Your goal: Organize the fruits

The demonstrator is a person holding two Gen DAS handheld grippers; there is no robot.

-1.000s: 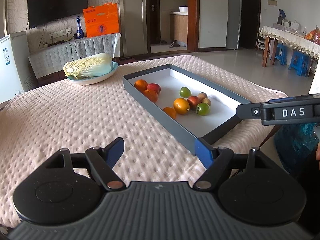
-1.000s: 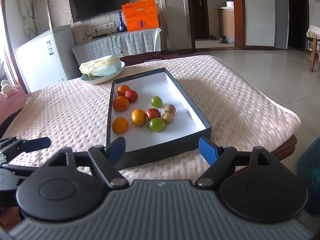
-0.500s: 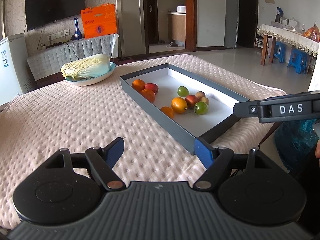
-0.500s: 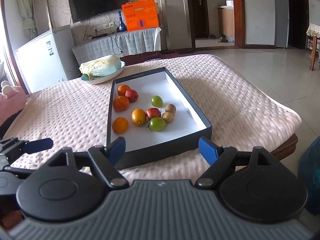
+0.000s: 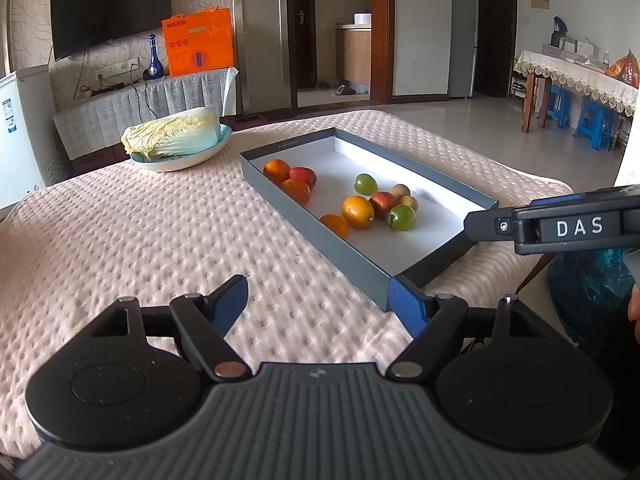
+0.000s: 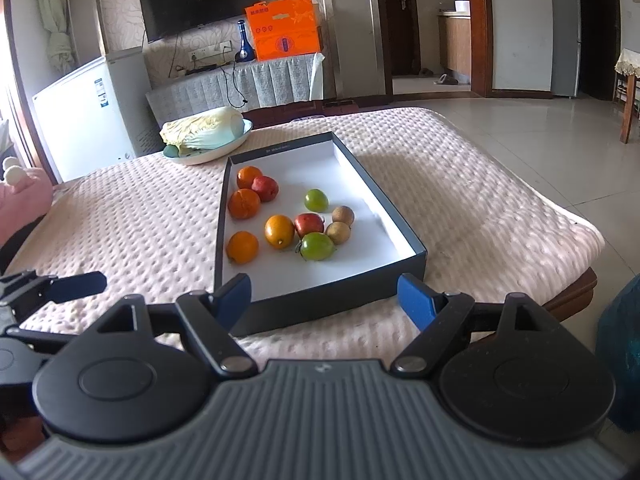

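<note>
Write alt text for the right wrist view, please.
An open right gripper hovers, empty, before a shallow dark box holding nine orange, red, green and brown fruits, on a pink bumpy cloth. Behind the box, a cabbage lies in a dish.

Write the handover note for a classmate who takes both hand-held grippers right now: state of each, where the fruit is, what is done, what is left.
Left hand-held gripper: open, empty, over the tablecloth short of the box's near corner.
Right hand-held gripper: open, empty, at the box's near end.
Fruit: all nine lie loose in the shallow grey box: four oranges, two red fruits, two green, two small brown.
Done: nothing sorted by the look of it.
Left: group the fruit. The cabbage on its plate is no part of the job.
</note>
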